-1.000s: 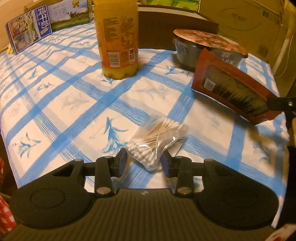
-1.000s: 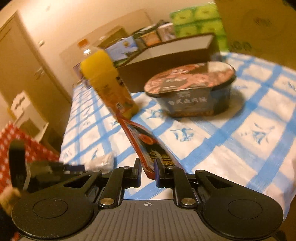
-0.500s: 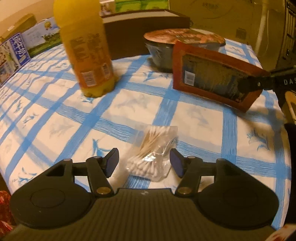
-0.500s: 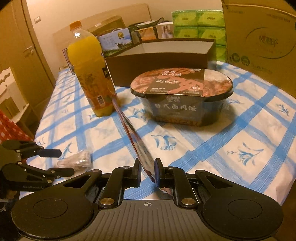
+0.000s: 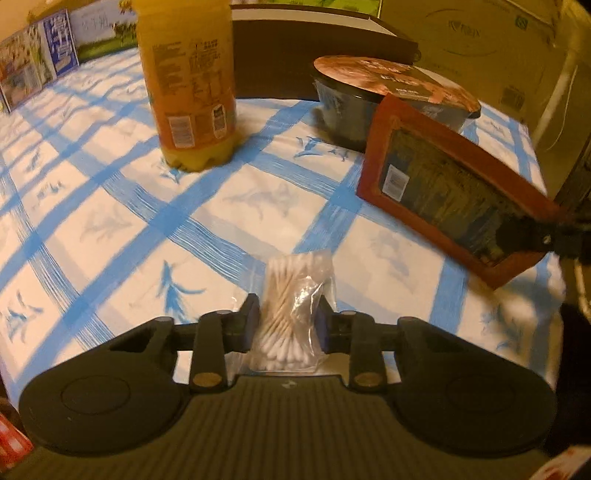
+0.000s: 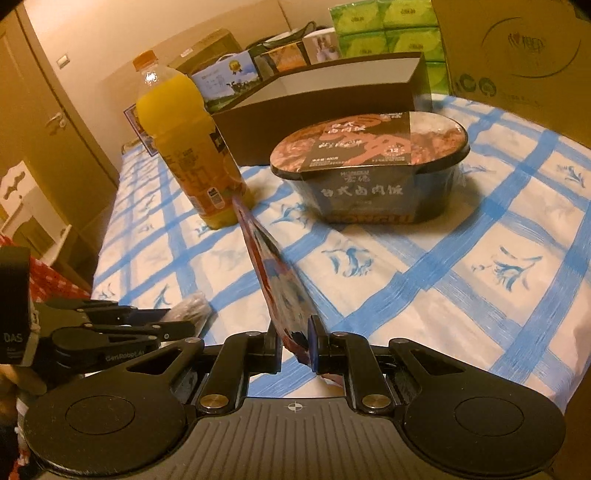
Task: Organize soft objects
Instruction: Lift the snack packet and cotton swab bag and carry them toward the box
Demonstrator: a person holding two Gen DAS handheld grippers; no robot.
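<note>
Clear plastic wraps the bag of cotton swabs [image 5: 291, 310], and my left gripper [image 5: 285, 325] has it pinched between both pads, low over the blue-checked tablecloth [image 5: 110, 221] near the table's front edge. My right gripper [image 6: 295, 341] is closed narrow on one corner of a flat red snack pouch [image 6: 275, 273], which stands on edge and tilts away from me.

Beyond these, an orange juice bottle [image 5: 190, 85], nearly full, stands upright on the cloth. Near it sits a sealed instant rice bowl [image 6: 373, 166], its printed lid still on. Behind both is a dark brown open box [image 6: 325, 99]; I cannot see whether it holds anything.

My left camera shows the pouch's broad back [image 5: 454, 188] with its white label, and the right gripper's fingers [image 5: 524, 232] clamped on its far corner. My right camera sees that pouch only edge-on, but it catches the bottle's orange cap [image 6: 144, 59], green tissue packs [image 6: 384, 26] stacked behind the box, a large cardboard carton [image 6: 517, 48], and the swab bag [image 6: 190, 308] half hidden in my left gripper [image 6: 173, 321].
</note>
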